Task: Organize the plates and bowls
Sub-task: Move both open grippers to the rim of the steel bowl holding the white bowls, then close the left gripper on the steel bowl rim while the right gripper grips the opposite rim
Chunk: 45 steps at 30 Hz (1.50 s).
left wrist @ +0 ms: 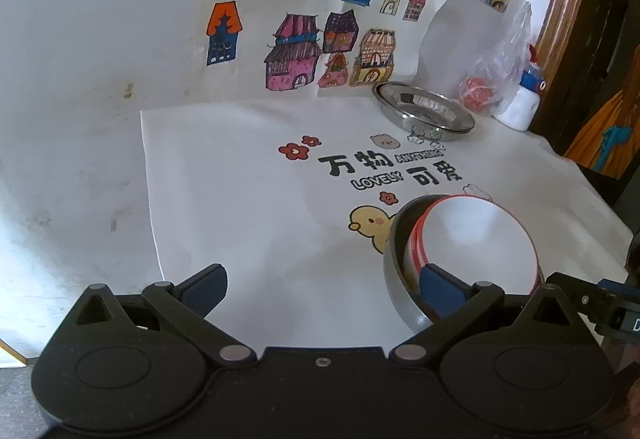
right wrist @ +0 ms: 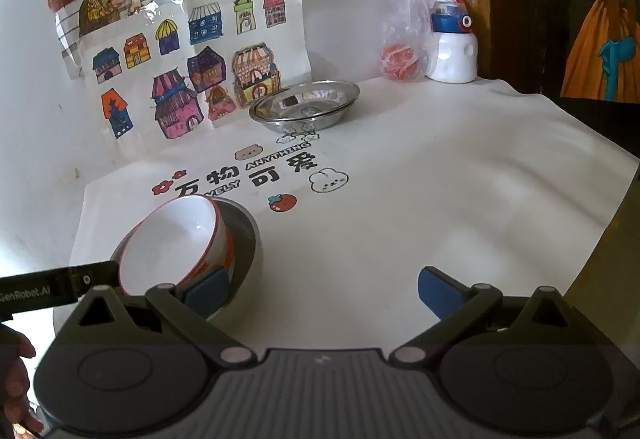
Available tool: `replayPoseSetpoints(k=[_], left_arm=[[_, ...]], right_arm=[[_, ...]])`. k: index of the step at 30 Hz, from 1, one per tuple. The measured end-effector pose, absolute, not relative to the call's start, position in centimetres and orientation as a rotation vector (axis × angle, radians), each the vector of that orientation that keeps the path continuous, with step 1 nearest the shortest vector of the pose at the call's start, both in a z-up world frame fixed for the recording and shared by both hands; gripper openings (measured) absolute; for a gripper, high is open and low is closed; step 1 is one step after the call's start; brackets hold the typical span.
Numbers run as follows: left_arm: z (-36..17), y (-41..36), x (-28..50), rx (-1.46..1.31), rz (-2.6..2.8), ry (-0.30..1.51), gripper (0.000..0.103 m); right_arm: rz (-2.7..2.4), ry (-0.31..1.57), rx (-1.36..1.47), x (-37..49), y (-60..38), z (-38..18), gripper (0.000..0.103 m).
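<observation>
A white bowl with a red rim [right wrist: 172, 239] lies tilted inside a grey metal bowl [right wrist: 246, 239] on the white printed cloth. In the left wrist view the same white bowl [left wrist: 480, 239] and grey bowl [left wrist: 394, 279] sit at the lower right. Stacked steel plates [right wrist: 306, 105] rest at the back of the cloth, also seen as steel plates [left wrist: 424, 107]. My left gripper [left wrist: 324, 285] is open, its right finger beside the bowls. My right gripper [right wrist: 324, 289] is open, its left finger next to the grey bowl's rim. Nothing is held.
A plastic bag with red fruit [right wrist: 400, 59] and a white-and-blue bottle [right wrist: 454, 43] stand at the back right corner. Drawings of houses [right wrist: 192, 67] lean on the wall behind. The cloth's right edge [right wrist: 616, 175] drops off. A hand [right wrist: 16, 391] shows at lower left.
</observation>
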State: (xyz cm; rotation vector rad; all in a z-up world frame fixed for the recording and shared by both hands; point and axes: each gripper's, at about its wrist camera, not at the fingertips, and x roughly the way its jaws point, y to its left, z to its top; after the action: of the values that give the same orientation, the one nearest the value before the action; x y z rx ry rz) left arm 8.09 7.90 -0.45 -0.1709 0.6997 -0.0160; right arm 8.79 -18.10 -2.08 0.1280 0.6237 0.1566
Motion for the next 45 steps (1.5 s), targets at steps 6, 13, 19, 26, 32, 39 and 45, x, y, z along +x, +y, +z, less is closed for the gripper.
replayPoseSetpoints(k=[6,13,19,26,32,39,45], left_arm=[[-0.5,7.8,8.5,-0.161,-0.001,0.706,0.102],[-0.7,7.8,9.4,-0.156,0.020,0.736,0.102],[-0.4,7.9,11.1,-0.115,-0.019,0.802,0.102],[-0.3,8.0,12.1,-0.098,-0.078,0.827,0.094],[-0.2,7.8,12.2,-0.115,-0.115,0.832,0.080],[-0.4,8.4,12.1,-0.236,-0.138,0.855,0.063],[0.0,7.5,12.0,-0.216,-0.161,0.841,0.043]], right_arm=[[0.153,0.640,0.123,9.3,-17.8,-2.4,0.103],[0.141,0.669,0.063,10.2,-16.6,-2.4,0.103],[0.120,0.693,0.020,11.1,-15.9,-2.6,0.103],[0.128,0.712,0.056,11.3,-16.2,-2.7,0.095],[0.164,0.730,0.119,11.4,-16.5,-2.7,0.083],[0.183,0.741,0.185,11.5,-17.0,-2.9,0.072],[0.202,0.728,0.190,11.2,-16.4,-2.6,0.055]])
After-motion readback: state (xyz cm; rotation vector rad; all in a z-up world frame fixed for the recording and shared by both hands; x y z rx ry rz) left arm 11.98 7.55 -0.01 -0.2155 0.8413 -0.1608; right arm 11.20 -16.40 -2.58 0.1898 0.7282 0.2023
